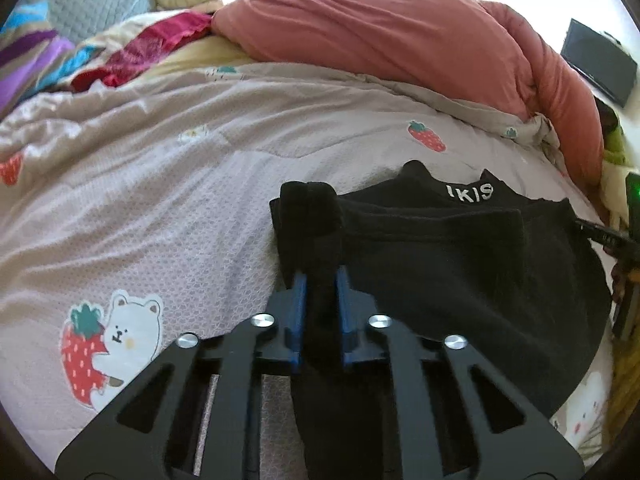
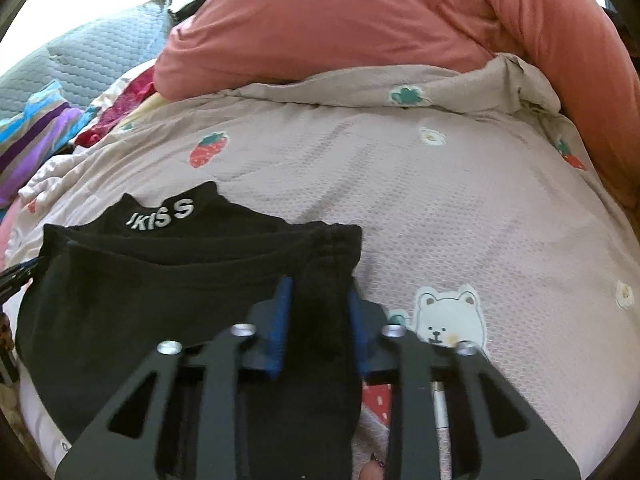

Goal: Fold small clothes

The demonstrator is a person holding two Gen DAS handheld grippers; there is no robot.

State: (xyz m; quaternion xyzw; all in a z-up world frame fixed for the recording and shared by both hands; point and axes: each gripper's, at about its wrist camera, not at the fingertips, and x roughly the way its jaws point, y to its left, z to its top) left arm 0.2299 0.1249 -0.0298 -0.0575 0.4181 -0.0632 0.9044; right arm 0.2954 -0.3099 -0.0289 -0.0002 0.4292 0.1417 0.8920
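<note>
soft black shirt (image 1: 460, 264) lies on textured quilt (image 1: 180, 200); left claw (image 1: 320, 284) pinches its left edge, right claw (image 2: 318, 292) its right edge.

1. My left gripper (image 1: 320, 280) points forward and low, its blue pads (image 1: 298, 312) pinched on a bunched fold of black cloth.
2. My right gripper (image 2: 318, 296) sits level alongside, its blue pads (image 2: 280, 320) likewise clamped on black fabric.

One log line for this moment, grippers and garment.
left gripper: shut on black garment | right gripper: shut on black garment | garment: on bedspread, partly folded
</note>
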